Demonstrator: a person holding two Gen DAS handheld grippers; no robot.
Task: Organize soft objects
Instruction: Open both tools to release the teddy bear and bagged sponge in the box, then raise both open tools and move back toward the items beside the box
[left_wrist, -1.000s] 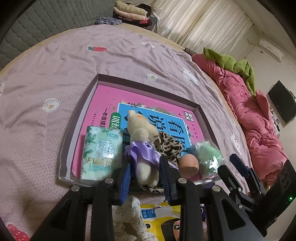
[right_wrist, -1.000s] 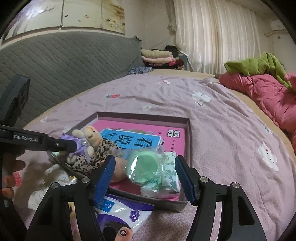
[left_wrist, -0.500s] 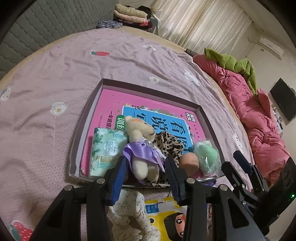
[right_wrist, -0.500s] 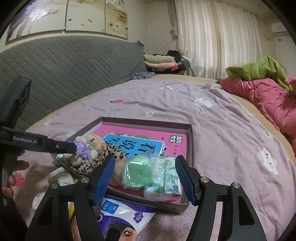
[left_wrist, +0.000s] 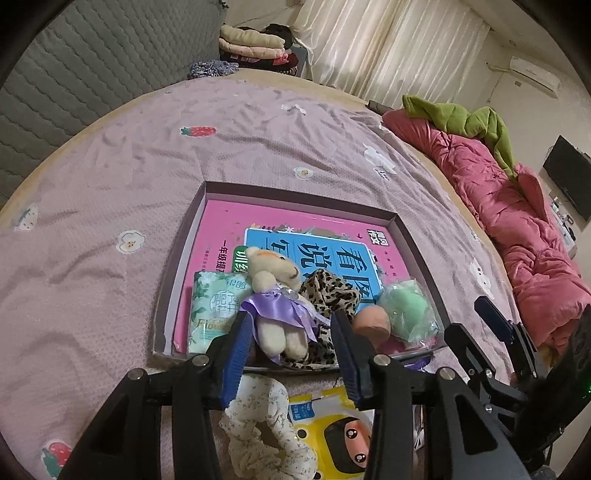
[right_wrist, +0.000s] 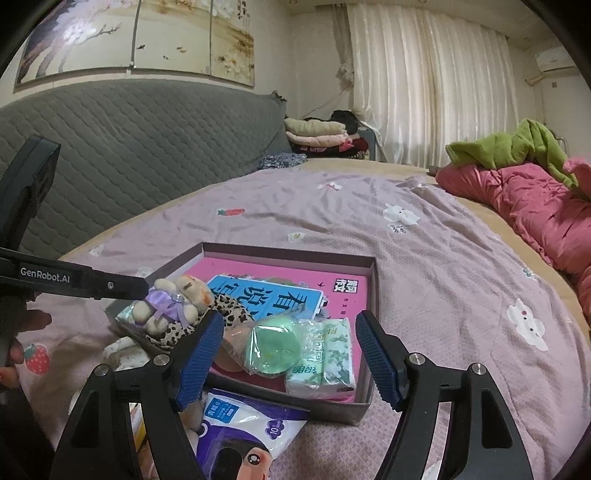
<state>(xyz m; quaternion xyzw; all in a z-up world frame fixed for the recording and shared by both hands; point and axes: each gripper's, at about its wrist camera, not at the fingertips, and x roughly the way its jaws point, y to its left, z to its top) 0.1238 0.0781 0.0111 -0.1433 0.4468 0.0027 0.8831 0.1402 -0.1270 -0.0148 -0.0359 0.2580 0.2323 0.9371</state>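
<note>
The work surface is a bed under a mauve fruit-print sheet (left_wrist: 110, 155), carrying a shallow purple box (left_wrist: 295, 192). I read my left gripper (left_wrist: 286, 332) as standing apart: its jaws have just been opening, and the teddy bear in a purple dress (left_wrist: 271, 295) lies between them, unpressed, on a leopard-print cloth (left_wrist: 328, 295) at the box's near edge. My right gripper (right_wrist: 290, 350) stands wide (jaws just opening further) over the bagged green sponge (right_wrist: 271, 349) and tissue pack (right_wrist: 325, 358), both resting in the box.
</note>
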